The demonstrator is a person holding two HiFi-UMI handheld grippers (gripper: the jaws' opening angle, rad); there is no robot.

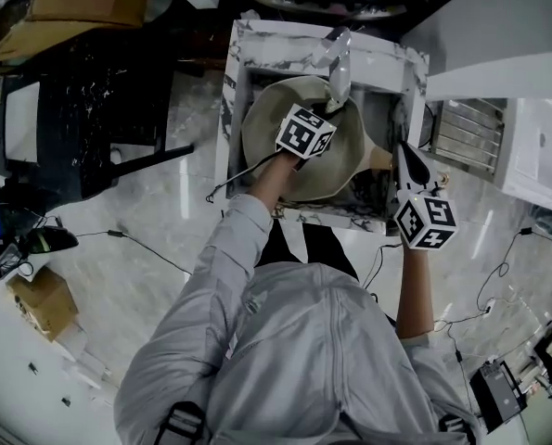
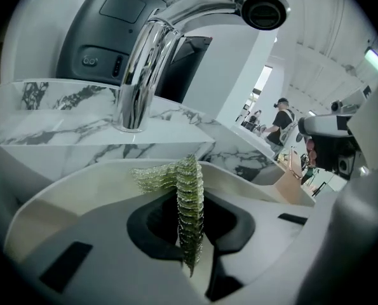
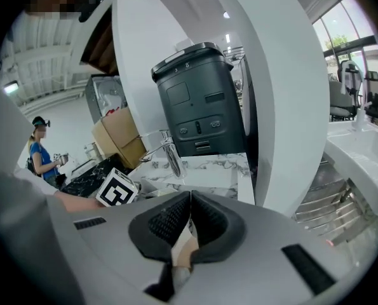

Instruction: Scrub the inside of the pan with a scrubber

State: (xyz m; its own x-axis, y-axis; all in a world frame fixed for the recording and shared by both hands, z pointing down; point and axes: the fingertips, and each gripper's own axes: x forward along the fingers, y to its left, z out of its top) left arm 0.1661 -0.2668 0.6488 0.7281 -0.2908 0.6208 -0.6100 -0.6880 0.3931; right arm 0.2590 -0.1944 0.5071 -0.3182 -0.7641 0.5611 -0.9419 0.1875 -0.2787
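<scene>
Green-gold wire mesh scrubber (image 2: 187, 196) pinched edge-on in left gripper (image 2: 190, 218). Jaws clenched on it, a loose flap spilling past the tips to that gripper's left.

Cream pan (image 1: 264, 137) directly ahead of and below those jaws, sitting in marble-veined sink (image 1: 257, 37). Pale curved inner wall fills the left gripper view just beyond the mesh. Close, but touching or just short not resolvable. Tilt of the pan also not readable from above.

Pan's long axis: bowl to tan handle (image 1: 379, 159), running out toward the person's right, straight onto right gripper (image 3: 189, 216). That one clamped on the handle: pads nearly together at the tips, tan wood showing low in the gap between them. Likely holding the pan steady.

Left gripper clearly the nearer to the bowl, its marker cube (image 1: 305, 130) over the middle of the pan. Right gripper out at the handle end, beside the sink's right wall.

Pose: left forearm reaching forward from grey sleeve, gripper aimed ahead and downward toward chrome faucet (image 2: 144, 62), spout arching above the jaws. Right forearm bare, gripper pointing forward and slightly inward.

Judgement: next stroke needs the mesh pressed down and swept across the wall ahead, with the handle grip resisting. Thin mesh may fold or slip between the pads under load.

Dark appliance (image 3: 198, 100) on the counter beyond the faucet, well clear of both.
</scene>
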